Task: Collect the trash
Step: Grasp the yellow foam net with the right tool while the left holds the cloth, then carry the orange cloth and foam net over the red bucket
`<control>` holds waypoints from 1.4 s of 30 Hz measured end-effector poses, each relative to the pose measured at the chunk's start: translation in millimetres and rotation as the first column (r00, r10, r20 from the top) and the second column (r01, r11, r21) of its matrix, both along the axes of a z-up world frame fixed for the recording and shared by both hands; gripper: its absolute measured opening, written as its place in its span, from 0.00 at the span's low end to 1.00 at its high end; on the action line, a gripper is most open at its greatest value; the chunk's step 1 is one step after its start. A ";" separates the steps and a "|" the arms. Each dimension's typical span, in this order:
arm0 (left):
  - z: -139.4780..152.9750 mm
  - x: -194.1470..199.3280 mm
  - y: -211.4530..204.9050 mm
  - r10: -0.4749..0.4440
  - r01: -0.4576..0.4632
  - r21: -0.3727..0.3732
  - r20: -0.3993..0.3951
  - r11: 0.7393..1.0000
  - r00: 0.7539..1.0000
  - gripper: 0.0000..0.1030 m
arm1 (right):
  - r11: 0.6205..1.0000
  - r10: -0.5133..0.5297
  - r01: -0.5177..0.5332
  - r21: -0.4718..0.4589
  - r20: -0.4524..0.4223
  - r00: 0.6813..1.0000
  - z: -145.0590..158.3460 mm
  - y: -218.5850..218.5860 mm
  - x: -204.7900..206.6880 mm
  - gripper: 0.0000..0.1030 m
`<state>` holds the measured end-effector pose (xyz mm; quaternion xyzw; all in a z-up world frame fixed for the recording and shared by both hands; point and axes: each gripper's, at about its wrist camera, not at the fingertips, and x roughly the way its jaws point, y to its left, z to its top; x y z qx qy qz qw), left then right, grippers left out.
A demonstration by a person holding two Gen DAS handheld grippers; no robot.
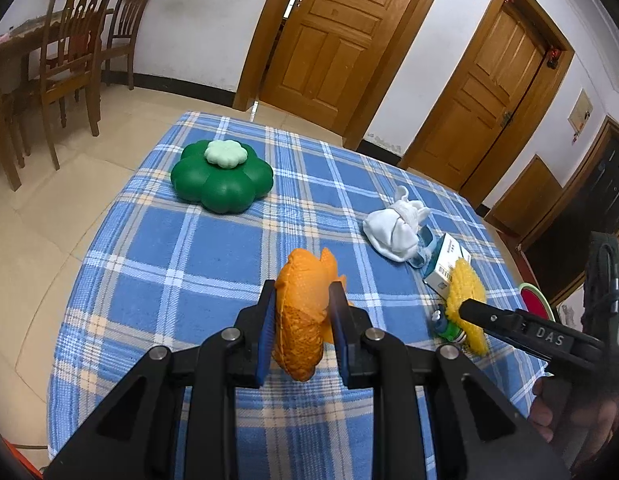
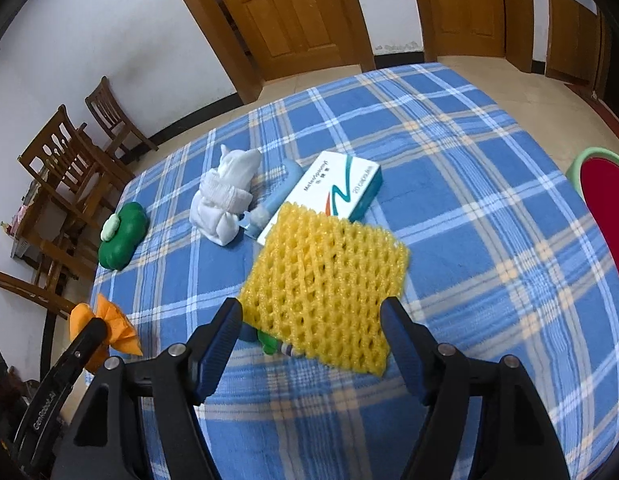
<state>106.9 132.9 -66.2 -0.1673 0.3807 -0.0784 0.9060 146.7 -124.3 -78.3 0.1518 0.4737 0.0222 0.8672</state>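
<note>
The left gripper (image 1: 302,300) is squeezed tight on an orange napkin (image 1: 305,312). The napkin is soft and crumpled, and it bulges out above and below the pads. It looks very light, so it should not slip out.

The right gripper (image 2: 311,320) has its fingers spread wide, one on each side of a yellow foam net (image 2: 325,276). The pads do not seem to press on the net yet, so it is not held. The net lies on the blue checked cloth (image 2: 469,160), with its far edge on top of a white pill box (image 2: 341,190). A little green thing (image 2: 269,343) peeks out from under its near edge.

The net looks puffy, springy and very light. It will probably squash a lot when squeezed. A good spot to grab is the near end, between the two fingers, pinching well in so it does not pop out.

A white wad (image 2: 225,200) lies near the box. A green flower bin (image 1: 221,178) sits far off on the cloth.
</note>
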 end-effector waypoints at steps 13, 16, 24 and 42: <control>1.9 -1.5 -23.9 0.000 0.000 0.003 -0.036 1.000 0.999 0.24 | 0.995 0.096 -0.096 0.004 0.057 0.994 6.2 -6.2 -3.6 0.09; 5.1 -2.6 -32.2 -0.004 0.004 -0.004 -0.041 1.000 0.999 0.24 | 0.994 0.110 -0.112 0.017 0.067 0.992 8.9 -11.6 -7.6 0.06; 12.1 -7.4 -53.7 -0.014 0.014 0.001 -0.046 1.000 0.999 0.24 | 0.997 0.065 -0.069 0.035 0.103 0.993 19.2 -37.9 -18.9 0.07; 11.8 -2.1 -70.0 -0.024 0.025 0.008 -0.065 1.000 0.998 0.24 | 0.999 0.039 -0.039 0.026 0.021 0.999 -6.9 -50.4 -8.8 0.48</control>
